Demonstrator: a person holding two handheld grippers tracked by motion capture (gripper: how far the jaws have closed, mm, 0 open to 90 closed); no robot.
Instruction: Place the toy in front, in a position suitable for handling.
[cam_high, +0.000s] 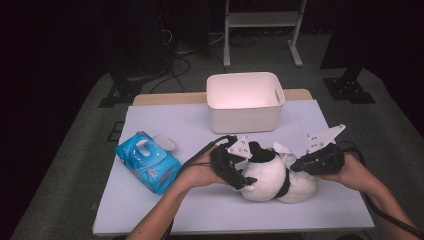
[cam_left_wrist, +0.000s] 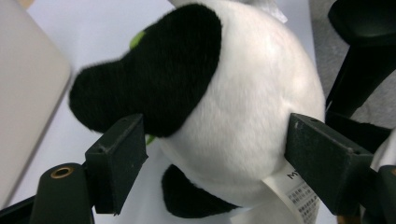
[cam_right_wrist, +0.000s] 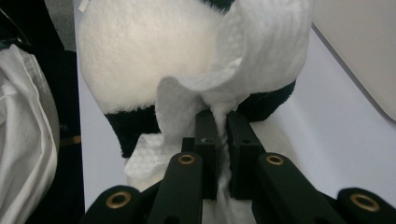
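Fingers: left gripper (cam_high: 241, 176) has its jaws spread wide around the plush panda (cam_high: 270, 172), pads at its white flanks, contact unclear; right gripper (cam_right_wrist: 222, 128) jaws are pinched tight on one white wipe (cam_right_wrist: 261, 51), embossed and crumpled, draped over the panda. One panda (soft, round, black and white fur, paper tag) lies on the pale table (cam_high: 200, 205) between both hands. One white plastic bin (cam_high: 245, 100), rounded rectangle, holds nothing visible. One blue wipe pack (cam_high: 147, 162), glossy, lid flipped open.

right gripper (cam_right_wrist: 222, 122) clamped on white wipe (cam_right_wrist: 261, 51) — pressed against plush panda (cam_right_wrist: 140, 60) (white fur, black limb).
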